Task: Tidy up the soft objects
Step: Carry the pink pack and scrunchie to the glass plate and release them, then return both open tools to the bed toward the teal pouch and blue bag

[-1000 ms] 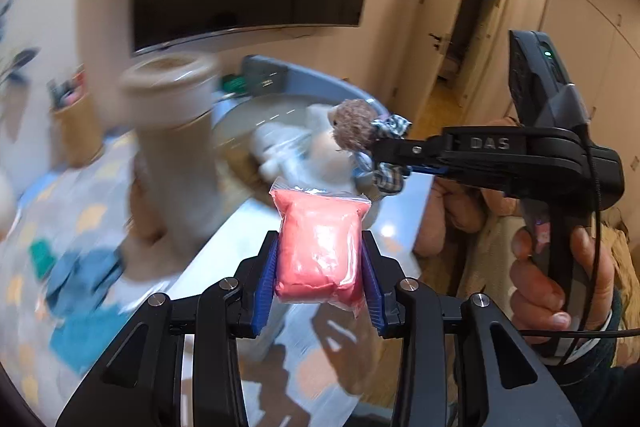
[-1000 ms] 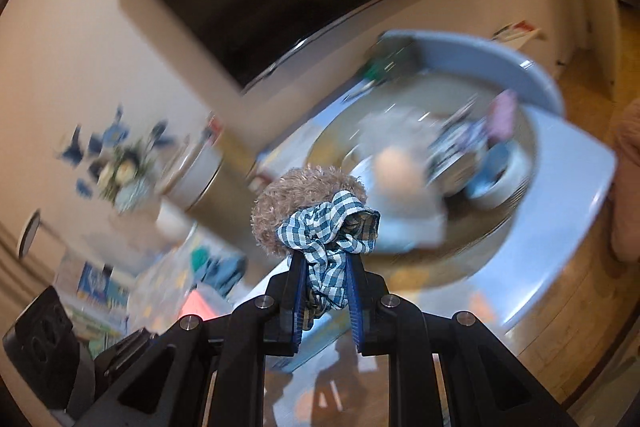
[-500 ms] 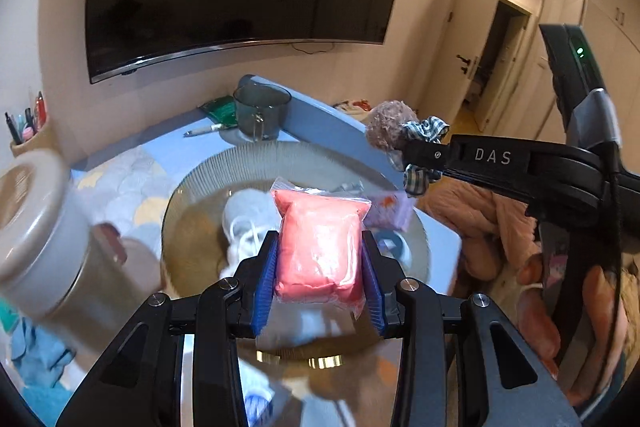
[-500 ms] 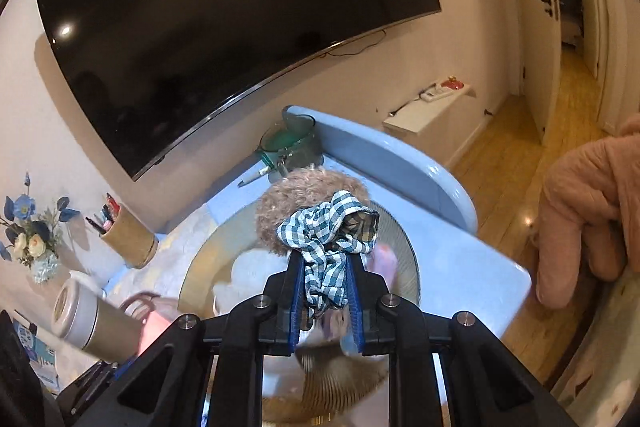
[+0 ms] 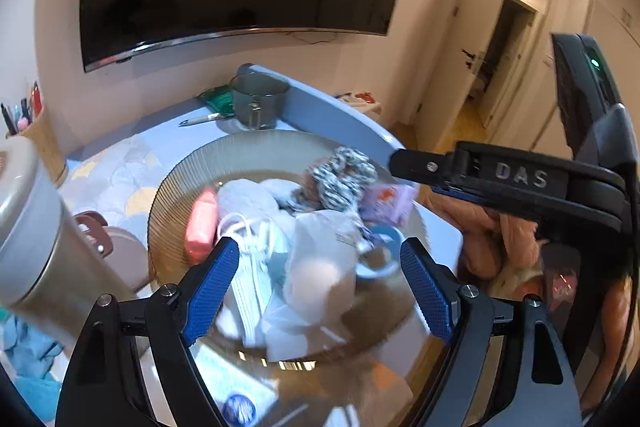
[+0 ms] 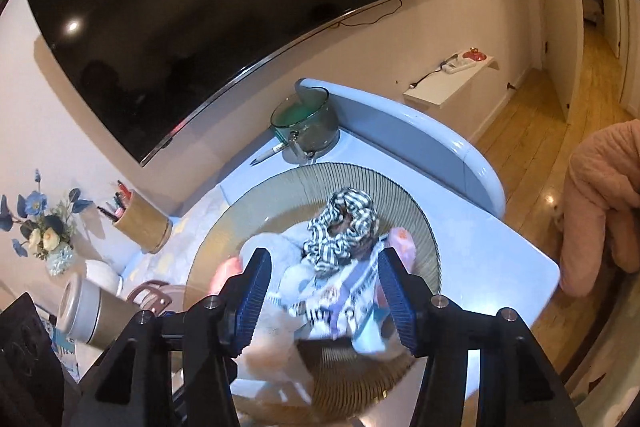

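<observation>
A wide ribbed glass bowl (image 5: 256,151) (image 6: 424,227) on the blue table holds a pile of soft things. Both grippers hover just above it. My left gripper (image 5: 320,287) has its jaws opening with nothing pressed between the blue pads; the pink bagged item (image 5: 200,227) lies at the bowl's left side. My right gripper (image 6: 324,299) is opening too, and the checked scrunchie with its brown fuzzy ball (image 6: 344,227) (image 5: 344,175) rests on the pile, free of the pads. White pouches and a pale pink packet (image 6: 402,241) lie under it.
A glass mug (image 6: 308,123) and a pen (image 5: 200,119) stand behind the bowl. A steel tumbler (image 5: 36,239) leans at the left, with a pen holder (image 6: 140,227) and flowers (image 6: 44,227) beyond. A pink plush sleeve (image 6: 596,199) hangs at the right.
Both grippers went from shut to open. The pink bag dropped from the left jaws into the bowl's left side; the checked scrunchie dropped from the right jaws onto the pile.
</observation>
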Motion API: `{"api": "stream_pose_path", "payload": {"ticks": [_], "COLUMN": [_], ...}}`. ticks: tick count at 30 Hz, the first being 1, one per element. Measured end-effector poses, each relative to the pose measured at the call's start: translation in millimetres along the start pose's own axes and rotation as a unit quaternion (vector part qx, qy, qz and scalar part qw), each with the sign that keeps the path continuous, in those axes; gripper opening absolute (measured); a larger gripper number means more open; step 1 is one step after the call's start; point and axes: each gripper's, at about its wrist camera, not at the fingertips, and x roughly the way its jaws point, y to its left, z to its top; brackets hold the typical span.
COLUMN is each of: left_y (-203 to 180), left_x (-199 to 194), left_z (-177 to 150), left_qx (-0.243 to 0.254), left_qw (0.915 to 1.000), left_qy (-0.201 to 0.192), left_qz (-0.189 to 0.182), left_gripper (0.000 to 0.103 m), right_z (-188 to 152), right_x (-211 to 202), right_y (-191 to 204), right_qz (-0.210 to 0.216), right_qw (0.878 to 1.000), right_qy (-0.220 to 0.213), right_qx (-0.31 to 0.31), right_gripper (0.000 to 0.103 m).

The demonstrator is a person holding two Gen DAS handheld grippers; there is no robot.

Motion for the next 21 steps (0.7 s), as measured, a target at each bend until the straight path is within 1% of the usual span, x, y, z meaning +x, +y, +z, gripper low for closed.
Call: {"api": "stream_pose_path", "payload": {"ticks": [3, 9, 11, 12, 15, 16, 18, 19, 20, 21], "left_y": [-10, -13, -6, -1, 17, 27, 46, 61, 71, 86], "left_x": [-25, -79, -104, -120, -154, -170, -189, -204, -215, -231], "left_z": [-9, -31, -41, -47, -60, -65, -70, -74, -77, -81], "left_qx": [0.016, 0.038, 0.045, 0.046, 0.039, 0.031, 0.021, 0.012, 0.006, -0.004], "left_qw": [0.9997, 0.9988, 0.9983, 0.9978, 0.9965, 0.9959, 0.996, 0.9955, 0.9944, 0.9921], "left_qy": [-0.013, -0.029, -0.038, -0.044, -0.064, -0.071, -0.071, -0.075, -0.082, -0.091], "left_qz": [-0.012, -0.014, 0.0, 0.014, 0.037, 0.046, 0.05, 0.057, 0.066, 0.087], "left_gripper": [0.082, 0.082, 0.082, 0.082, 0.082, 0.082, 0.082, 0.082, 0.082, 0.082], "right_z": [-11, -41, -53, -56, -73, -79, -92, -99, -107, -113], "right_x": [-17, -54, -66, -69, -79, -80, -79, -77, -75, -73], "right_y": [6, 30, 42, 47, 66, 73, 92, 104, 115, 125], "right_qz": [0.006, 0.019, 0.022, 0.026, 0.039, 0.042, 0.048, 0.052, 0.057, 0.062], "right_qw": [1.0, 0.999, 0.998, 0.998, 0.997, 0.996, 0.995, 0.993, 0.992, 0.991], "right_qy": [-0.008, -0.03, -0.035, -0.036, -0.036, -0.035, -0.025, -0.018, -0.011, -0.006], "right_qx": [-0.004, -0.026, -0.039, -0.044, -0.061, -0.068, -0.089, -0.1, -0.11, -0.116], "right_gripper": [0.054, 0.055, 0.055, 0.055, 0.058, 0.058, 0.058, 0.058, 0.058, 0.059]}}
